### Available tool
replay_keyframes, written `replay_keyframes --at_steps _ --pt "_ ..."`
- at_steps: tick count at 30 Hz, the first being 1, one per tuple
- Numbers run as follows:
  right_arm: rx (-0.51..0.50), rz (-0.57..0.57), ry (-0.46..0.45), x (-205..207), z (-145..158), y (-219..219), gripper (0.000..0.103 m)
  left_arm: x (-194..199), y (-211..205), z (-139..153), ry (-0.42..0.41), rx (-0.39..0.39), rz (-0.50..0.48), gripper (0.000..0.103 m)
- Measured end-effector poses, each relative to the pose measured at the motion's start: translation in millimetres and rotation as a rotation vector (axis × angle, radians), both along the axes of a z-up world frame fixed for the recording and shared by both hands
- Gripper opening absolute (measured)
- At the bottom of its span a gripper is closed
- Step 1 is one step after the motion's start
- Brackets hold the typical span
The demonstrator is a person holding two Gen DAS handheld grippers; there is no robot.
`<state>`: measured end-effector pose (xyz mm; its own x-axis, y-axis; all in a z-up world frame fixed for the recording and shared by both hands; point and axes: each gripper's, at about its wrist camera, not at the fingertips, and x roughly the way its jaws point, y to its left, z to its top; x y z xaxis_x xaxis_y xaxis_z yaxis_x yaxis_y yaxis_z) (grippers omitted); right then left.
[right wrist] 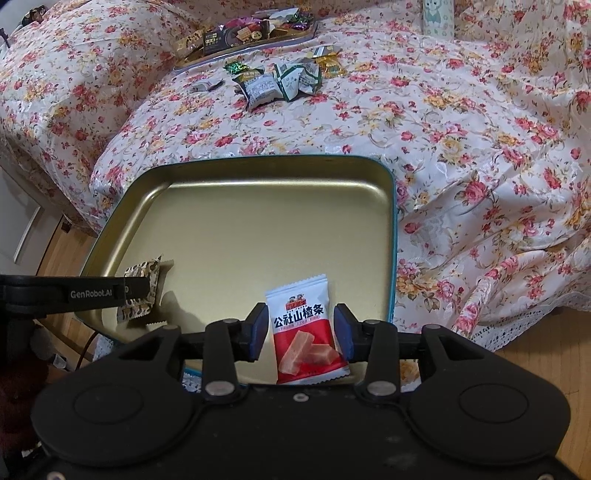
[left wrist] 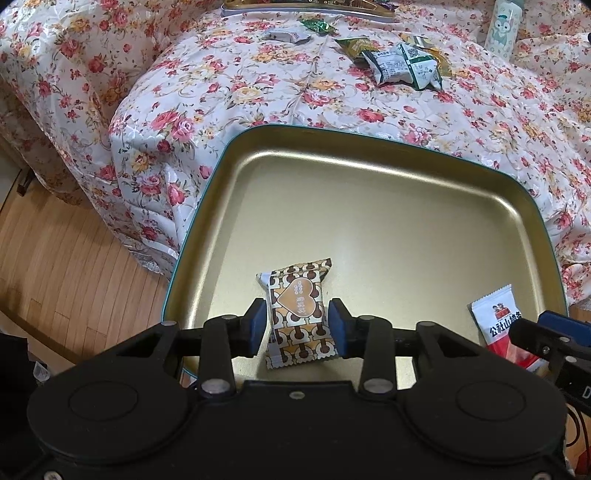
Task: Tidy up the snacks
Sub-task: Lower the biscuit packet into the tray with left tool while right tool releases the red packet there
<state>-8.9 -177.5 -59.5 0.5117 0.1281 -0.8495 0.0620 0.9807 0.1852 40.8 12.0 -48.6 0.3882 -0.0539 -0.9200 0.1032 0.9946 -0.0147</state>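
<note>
The left tool (left wrist: pixel 297 326) pinches a brown-and-white patterned snack (left wrist: pixel 297 314) by its sides, its blue pads against the wrapper. The snack stands upright in the near part of a gold tin (left wrist: pixel 369 177) that lies on a floral cloth (left wrist: pixel 258 88). In the right wrist view the same snack (right wrist: pixel 142 291) shows at the tin's near left, partly behind the left tool's finger (right wrist: pixel 92 291).

The right tool (right wrist: pixel 300 328) straddles a red-and-white snack (right wrist: pixel 304 328). The right pad touches the packet's edge; a narrow gap shows at the left pad, so whether it grips is unclear. The packet sits at the near edge of the tin (right wrist: pixel 391 221), towards its right side. In the left wrist view it (left wrist: pixel 498 325) appears at the tin's near right corner, beside the right tool's finger (left wrist: pixel 546 336).

Farther back on the cloth (right wrist: pixel 443 129) lie loose green-and-white packets (right wrist: pixel 280 83) and small candies (right wrist: pixel 236 68). Behind them a second tray (right wrist: pixel 243 33) holds mixed snacks. A pale bottle (left wrist: pixel 504 26) with a cartoon figure stands at the far right.
</note>
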Motion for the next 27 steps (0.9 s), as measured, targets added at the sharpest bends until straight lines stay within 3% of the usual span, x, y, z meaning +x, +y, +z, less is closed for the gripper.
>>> replay_keyframes --at_steps 27 --pt "-0.078 0.012 -0.036 -4.5 6.7 7.0 0.056 -5.8 0.1 2.5 -0.012 0.04 0.009 0.047"
